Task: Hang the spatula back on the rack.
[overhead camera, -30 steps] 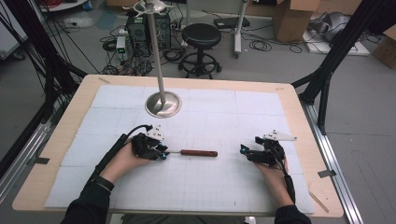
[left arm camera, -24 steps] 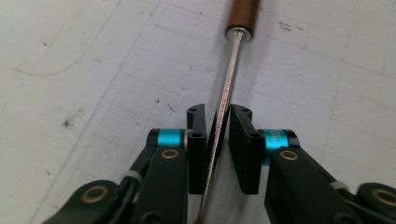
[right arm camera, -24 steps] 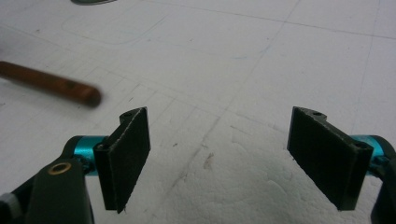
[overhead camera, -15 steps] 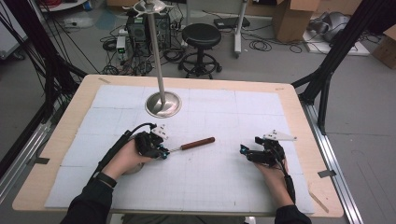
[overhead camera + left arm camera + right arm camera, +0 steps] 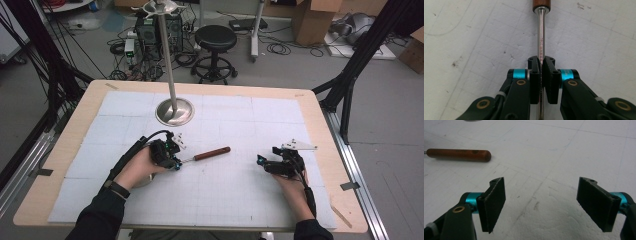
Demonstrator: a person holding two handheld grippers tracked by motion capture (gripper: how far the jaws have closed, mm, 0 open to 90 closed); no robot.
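Observation:
A tool with a brown wooden handle [image 5: 212,153] and a thin metal shaft [image 5: 541,37] lies over the white mat, handle pointing right and slightly away from me. My left gripper [image 5: 176,162] is shut on the shaft; in the left gripper view the two pads [image 5: 534,82] clamp the shaft just below the handle [image 5: 541,4]. My right gripper [image 5: 262,162] rests on the mat to the right, a short way from the handle's end. In the right gripper view it [image 5: 541,192] stands wide open with nothing between its pads, and the handle [image 5: 459,155] lies at the upper left.
A metal stand with a round base [image 5: 174,111] and a tall pole rises behind the left gripper. The white gridded mat [image 5: 240,200] covers the wooden table [image 5: 322,125]. A black stool [image 5: 215,37] and cables sit on the floor beyond.
The left gripper has turned with the tool, so the handle's free end has swung away from me. The right gripper has stayed put and open.

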